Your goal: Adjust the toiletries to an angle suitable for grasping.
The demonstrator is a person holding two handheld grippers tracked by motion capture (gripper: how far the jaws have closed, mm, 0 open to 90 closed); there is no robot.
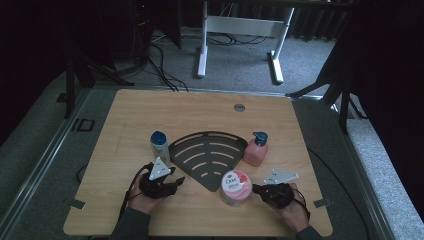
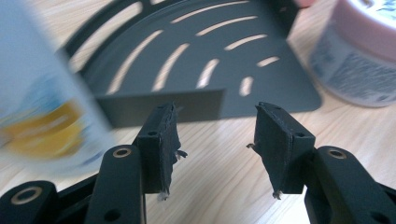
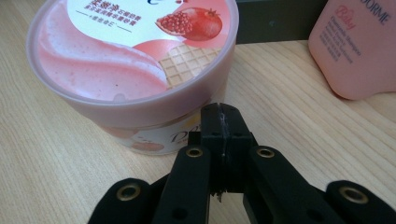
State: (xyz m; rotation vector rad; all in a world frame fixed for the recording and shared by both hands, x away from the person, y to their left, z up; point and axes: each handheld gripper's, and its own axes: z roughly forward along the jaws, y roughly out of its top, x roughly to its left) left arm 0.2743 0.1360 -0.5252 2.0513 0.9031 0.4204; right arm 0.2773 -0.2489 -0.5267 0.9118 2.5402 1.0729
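We judge the step in hand to be taking things up around the dark slotted rack, our landmark on the table. Our left gripper sits at the rack's near-left edge with its jaws spread and nothing between them; our right gripper sits near-right of the rack with its jaws pressed together on nothing, the tips just short of the pink jar.

To do this well, we should open the right jaws before closing in, because the jar is broad and its wall smooth; a grip low on the wall looks safer than one at the lid. The left jaws should square up to their target first.

Counting: one rack, one jar at its near tip, one pink pump bottle at its right, one blue-capped bottle at its left.
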